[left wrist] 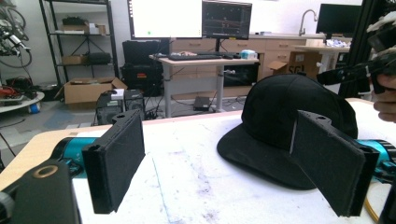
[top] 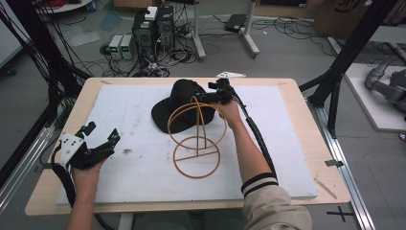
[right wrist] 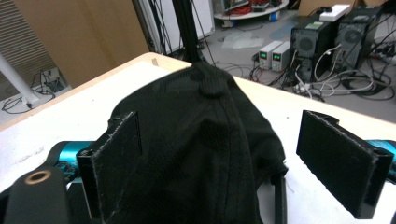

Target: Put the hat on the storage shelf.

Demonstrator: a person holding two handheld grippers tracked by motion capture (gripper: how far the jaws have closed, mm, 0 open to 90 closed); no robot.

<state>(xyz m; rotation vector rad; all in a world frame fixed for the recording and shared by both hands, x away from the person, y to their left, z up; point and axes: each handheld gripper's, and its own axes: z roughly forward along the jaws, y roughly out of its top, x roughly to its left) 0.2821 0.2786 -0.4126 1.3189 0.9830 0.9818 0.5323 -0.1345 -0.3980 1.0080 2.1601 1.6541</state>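
Observation:
A black cap point(top: 178, 109) lies on the white board, its crown toward the far side. In front of it stands a tan wire hat stand point(top: 197, 155) of hoops on a round base. My right gripper point(top: 203, 96) is at the cap's crown, open, and in the right gripper view its jaws point(right wrist: 229, 163) straddle the cap point(right wrist: 196, 135) without closing on it. My left gripper point(top: 102, 132) rests open near the board's left edge, holding nothing. In the left gripper view, the cap point(left wrist: 289, 116) lies beyond the open left gripper point(left wrist: 224, 168), with the other hand's gripper point(left wrist: 355, 72) above the cap.
The white foam board point(top: 143, 177) covers most of the wooden table point(top: 43, 191). Computer towers point(top: 153, 28) and cables sit on the floor beyond the far edge. Black frame posts point(top: 354, 43) rise at both sides of the table.

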